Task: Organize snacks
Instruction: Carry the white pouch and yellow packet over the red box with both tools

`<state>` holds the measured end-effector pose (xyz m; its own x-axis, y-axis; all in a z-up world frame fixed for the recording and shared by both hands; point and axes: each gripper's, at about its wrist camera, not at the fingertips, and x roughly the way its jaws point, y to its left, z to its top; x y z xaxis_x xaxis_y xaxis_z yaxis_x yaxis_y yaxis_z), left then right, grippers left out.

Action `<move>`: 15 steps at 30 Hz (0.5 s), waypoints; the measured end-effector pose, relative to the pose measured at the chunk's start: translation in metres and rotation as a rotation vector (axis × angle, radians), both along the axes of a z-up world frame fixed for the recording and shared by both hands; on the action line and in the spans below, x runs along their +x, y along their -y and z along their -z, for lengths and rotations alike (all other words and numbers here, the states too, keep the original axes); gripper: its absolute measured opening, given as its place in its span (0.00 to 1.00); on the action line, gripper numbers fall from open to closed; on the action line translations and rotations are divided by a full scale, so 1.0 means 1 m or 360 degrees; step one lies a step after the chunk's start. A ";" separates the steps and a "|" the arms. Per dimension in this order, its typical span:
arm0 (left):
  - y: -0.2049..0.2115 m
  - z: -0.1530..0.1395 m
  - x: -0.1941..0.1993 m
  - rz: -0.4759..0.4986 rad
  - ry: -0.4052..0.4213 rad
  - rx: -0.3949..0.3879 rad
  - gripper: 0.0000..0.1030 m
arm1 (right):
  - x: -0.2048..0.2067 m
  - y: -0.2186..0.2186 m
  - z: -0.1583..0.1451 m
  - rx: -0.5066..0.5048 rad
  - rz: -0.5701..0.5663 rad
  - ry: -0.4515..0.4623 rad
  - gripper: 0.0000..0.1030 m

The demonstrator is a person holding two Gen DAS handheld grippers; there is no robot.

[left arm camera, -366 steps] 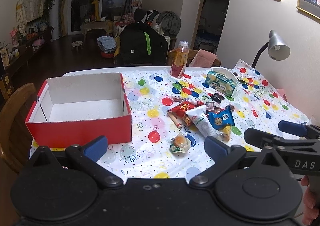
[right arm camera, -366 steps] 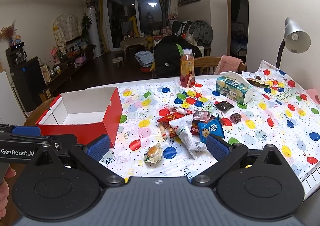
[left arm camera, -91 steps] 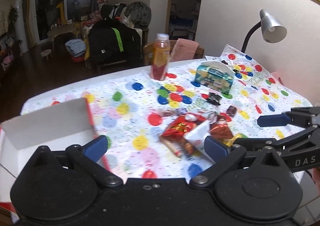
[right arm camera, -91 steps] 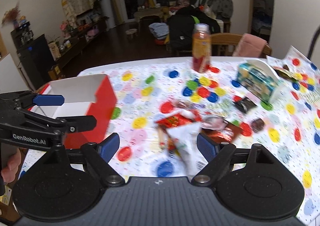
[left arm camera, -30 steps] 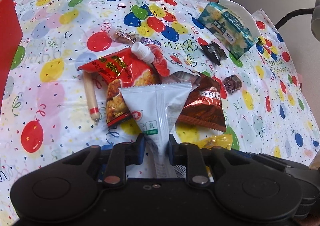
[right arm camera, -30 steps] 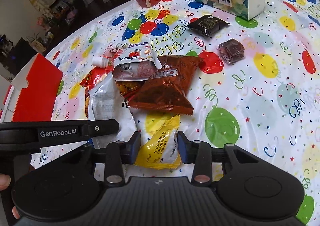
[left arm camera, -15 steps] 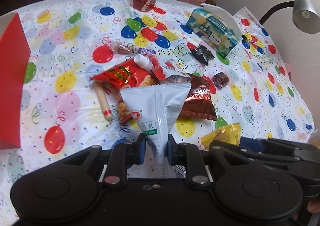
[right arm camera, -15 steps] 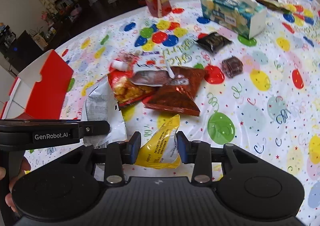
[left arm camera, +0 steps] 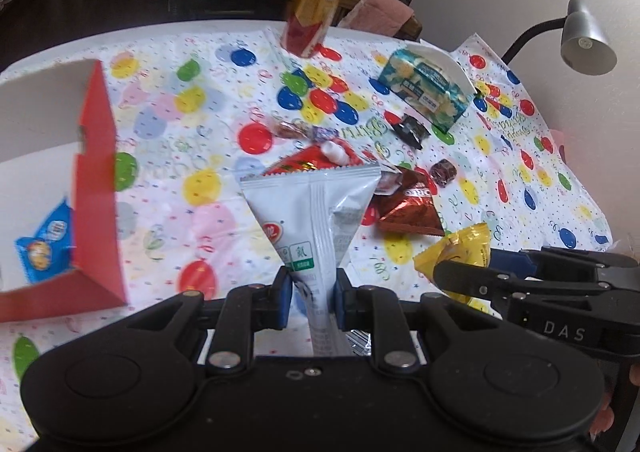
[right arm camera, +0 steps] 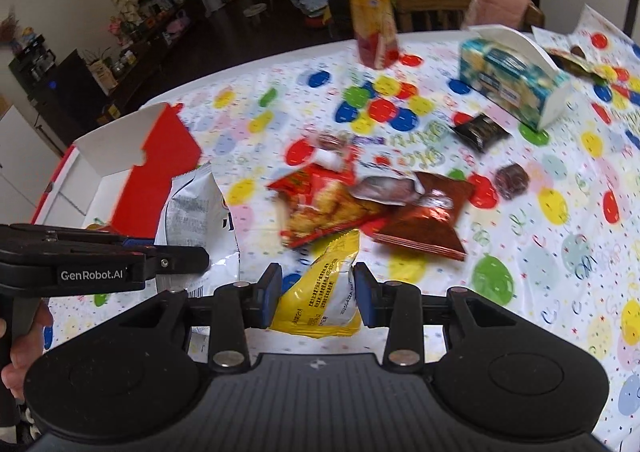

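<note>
The worktop [left arm camera: 224,100], covered in a balloon-print cloth, is filling most of both views. The red box [left arm camera: 96,156] with white inside is sitting at the left of the left wrist view, open side up, with a blue snack packet [left arm camera: 46,242] lying inside near its lower corner. A tissue box [right arm camera: 512,88] is standing at the upper right of the right wrist view, and a juice bottle [right arm camera: 374,16] is standing upright at top centre. In mid-frame, a red snack bag [right arm camera: 320,200] and a brown Oreo packet [right arm camera: 424,224] are lying touching each other. The left tool [left arm camera: 310,294] is pinching a white packet [left arm camera: 312,208] by its narrow end, holding it above the cloth. The right tool [right arm camera: 316,292] is gripping a yellow packet [right arm camera: 324,288] between its blue pads.
</note>
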<state>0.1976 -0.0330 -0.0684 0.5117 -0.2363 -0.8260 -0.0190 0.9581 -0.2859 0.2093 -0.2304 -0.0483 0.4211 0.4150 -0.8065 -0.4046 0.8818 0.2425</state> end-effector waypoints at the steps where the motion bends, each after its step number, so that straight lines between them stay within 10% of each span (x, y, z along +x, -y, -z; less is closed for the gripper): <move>1: -0.006 -0.003 -0.002 -0.0001 0.0006 0.0004 0.17 | -0.002 -0.006 -0.002 -0.0002 -0.0011 0.0006 0.37; 15: -0.098 -0.040 -0.030 -0.0056 0.0110 0.0068 0.17 | -0.015 -0.111 -0.035 0.0008 -0.0211 0.0133 0.37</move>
<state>0.1681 0.0650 -0.0287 0.5751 -0.1824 -0.7975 -0.0348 0.9685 -0.2465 0.1941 -0.1196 -0.0130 0.4278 0.4754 -0.7687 -0.5362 0.8182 0.2076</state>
